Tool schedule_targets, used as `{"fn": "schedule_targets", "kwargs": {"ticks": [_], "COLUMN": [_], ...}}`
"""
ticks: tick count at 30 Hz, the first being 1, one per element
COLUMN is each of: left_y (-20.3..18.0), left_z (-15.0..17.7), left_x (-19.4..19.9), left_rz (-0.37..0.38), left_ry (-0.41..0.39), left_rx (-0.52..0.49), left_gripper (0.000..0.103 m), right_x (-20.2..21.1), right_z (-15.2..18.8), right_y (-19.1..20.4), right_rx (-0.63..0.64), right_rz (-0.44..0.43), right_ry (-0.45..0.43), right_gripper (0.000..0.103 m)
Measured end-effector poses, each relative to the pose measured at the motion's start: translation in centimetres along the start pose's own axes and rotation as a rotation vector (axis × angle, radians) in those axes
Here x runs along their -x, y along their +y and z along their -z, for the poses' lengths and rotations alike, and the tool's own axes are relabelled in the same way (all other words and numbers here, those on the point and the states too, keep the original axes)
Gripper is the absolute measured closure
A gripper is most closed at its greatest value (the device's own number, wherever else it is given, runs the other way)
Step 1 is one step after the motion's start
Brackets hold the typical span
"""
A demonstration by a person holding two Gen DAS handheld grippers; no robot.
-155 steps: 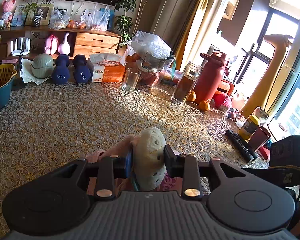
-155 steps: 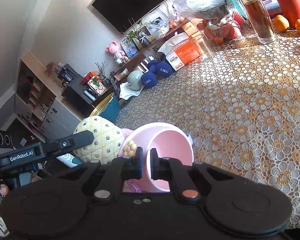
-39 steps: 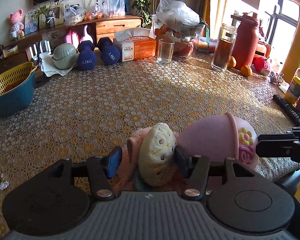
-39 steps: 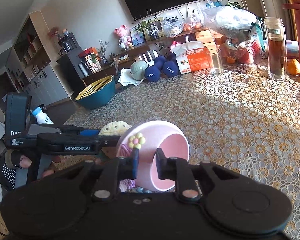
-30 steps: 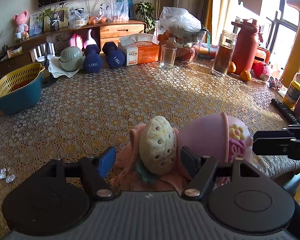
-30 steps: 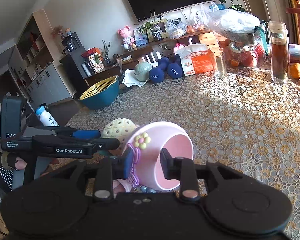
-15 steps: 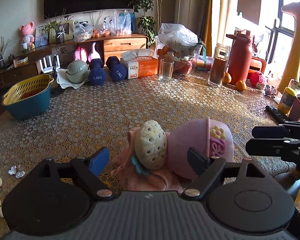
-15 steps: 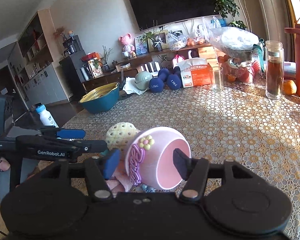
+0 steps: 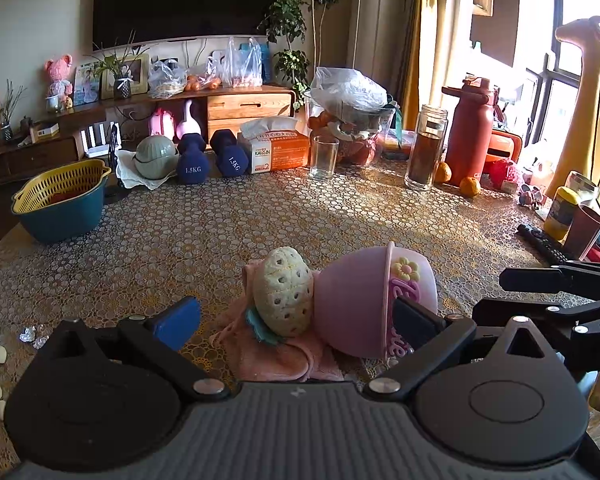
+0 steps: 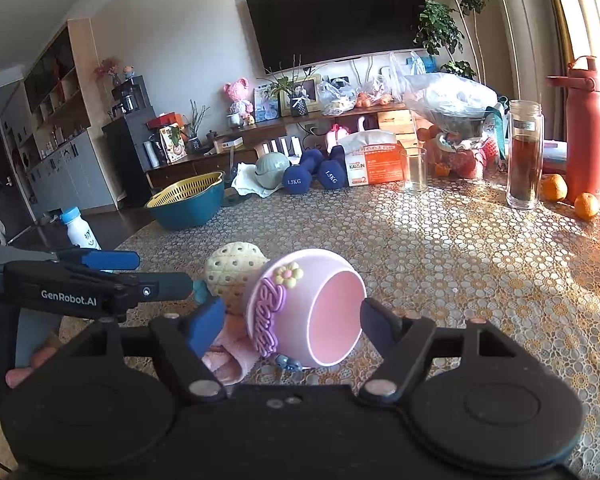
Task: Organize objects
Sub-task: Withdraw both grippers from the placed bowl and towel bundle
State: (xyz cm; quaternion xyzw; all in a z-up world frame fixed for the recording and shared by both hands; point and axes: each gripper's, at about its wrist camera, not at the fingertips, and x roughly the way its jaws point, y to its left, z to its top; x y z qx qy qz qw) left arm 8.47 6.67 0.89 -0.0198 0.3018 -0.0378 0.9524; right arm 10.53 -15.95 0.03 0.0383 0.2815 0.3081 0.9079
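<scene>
Both claws were spread wide and gripped nothing: left claw [image 9: 296,318] and right claw [image 10: 294,320] each sat level just behind the small pile, fingers straddling it without contact. Pink cup [image 10: 314,308], smooth and rounded with a raised flower and lettering, lay tipped on its side, mouth facing the window side. Cream plush toy [image 9: 283,298], dimpled and egg-shaped, leaned against the cup's base. Both rested on a crumpled pink cloth [image 9: 276,354] near the front edge of the surface [image 9: 220,232], which carried a gold lace-patterned cover. Farther back stood a yellow-and-teal basket [image 9: 58,204], blue dumbbells [image 9: 208,158], a tissue box [image 9: 278,151].
</scene>
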Motion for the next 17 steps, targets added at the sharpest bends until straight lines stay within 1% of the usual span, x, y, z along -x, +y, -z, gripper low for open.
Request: {"fn": "schedule_targets", "kwargs": {"ticks": [8,12,17], "left_y": [-0.19,-0.16,0.2], "left_z": [0.44,0.53,0.73], "left_x": [0.32,0.37,0.39], "left_rz": [0.004,-0.004,-0.016], "left_ry": [-0.009,-0.009,-0.007], "left_rx": [0.002,0.004,0.021], "left_gripper": [0.0,0.0,0.0], "right_x": [0.44,0.34,0.82], "right_z": [0.56,0.55,0.95], "right_y": [0.35,0.5,0.83], "right_rx": [-0.032,-0.032,-0.071], "right_rz": [0.043,0.059,0.087], "right_ry": [-0.021,-0.026,-0.042], "right_gripper": [0.027,0.026,0.026]}}
